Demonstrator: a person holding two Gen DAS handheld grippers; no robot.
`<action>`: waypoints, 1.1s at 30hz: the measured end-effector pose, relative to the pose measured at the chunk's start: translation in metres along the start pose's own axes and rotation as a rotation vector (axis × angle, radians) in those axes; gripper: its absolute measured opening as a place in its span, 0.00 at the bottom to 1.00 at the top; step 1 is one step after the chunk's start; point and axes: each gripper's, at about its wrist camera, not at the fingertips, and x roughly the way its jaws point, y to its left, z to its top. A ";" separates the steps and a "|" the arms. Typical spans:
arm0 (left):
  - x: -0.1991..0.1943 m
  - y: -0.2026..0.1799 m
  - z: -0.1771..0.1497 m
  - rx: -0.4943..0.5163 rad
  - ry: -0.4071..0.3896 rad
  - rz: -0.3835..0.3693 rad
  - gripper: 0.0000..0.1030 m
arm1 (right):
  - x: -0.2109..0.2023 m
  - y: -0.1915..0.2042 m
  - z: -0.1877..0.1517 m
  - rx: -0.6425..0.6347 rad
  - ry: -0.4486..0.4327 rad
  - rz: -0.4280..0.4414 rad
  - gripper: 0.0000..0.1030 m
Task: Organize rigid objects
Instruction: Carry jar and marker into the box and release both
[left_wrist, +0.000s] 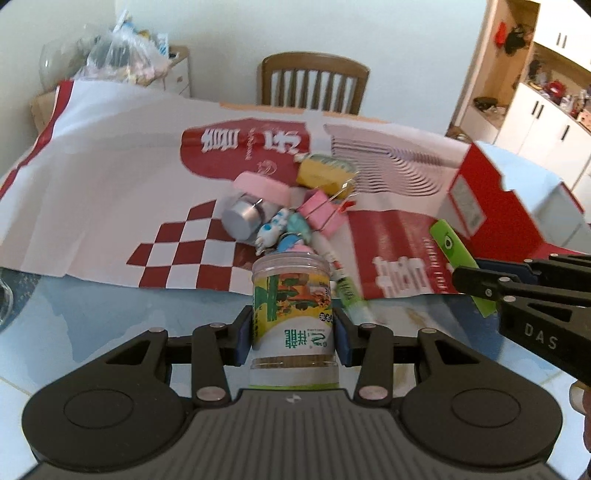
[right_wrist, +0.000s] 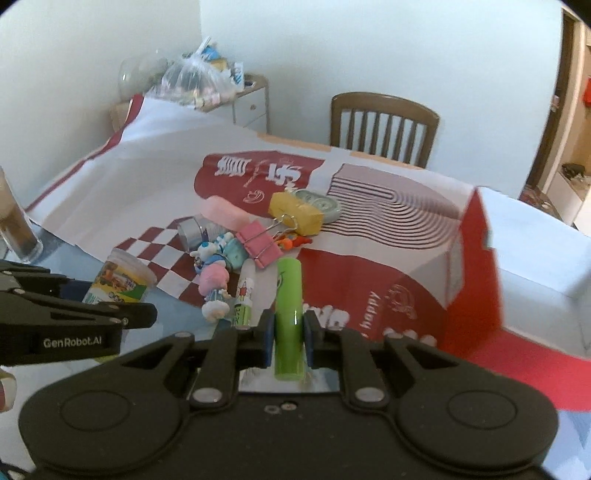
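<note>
Both grippers are loaded: the left gripper (left_wrist: 292, 338) is clamped on the clear jar (left_wrist: 291, 314), and the right gripper (right_wrist: 289, 338) is squeezed tight on the green tube (right_wrist: 289, 317), both lifted just in front of the pile (left_wrist: 284, 206). I'd say the smooth, round jar is the likelier one to slip if the wrist tilts, and swinging either across could clip the red box (right_wrist: 476, 254).

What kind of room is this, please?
Probably a home dining area beside a kitchen: a wooden chair stands at the table, and white cabinets with household things fill the background.
</note>
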 end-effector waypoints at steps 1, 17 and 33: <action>-0.007 -0.003 0.000 0.007 -0.008 -0.005 0.42 | -0.008 -0.001 -0.001 0.007 -0.004 -0.003 0.14; -0.054 -0.093 0.036 0.157 -0.112 -0.134 0.42 | -0.087 -0.073 -0.002 0.161 -0.091 -0.077 0.14; 0.015 -0.234 0.084 0.159 -0.074 -0.237 0.39 | -0.095 -0.229 -0.012 0.194 -0.089 -0.151 0.14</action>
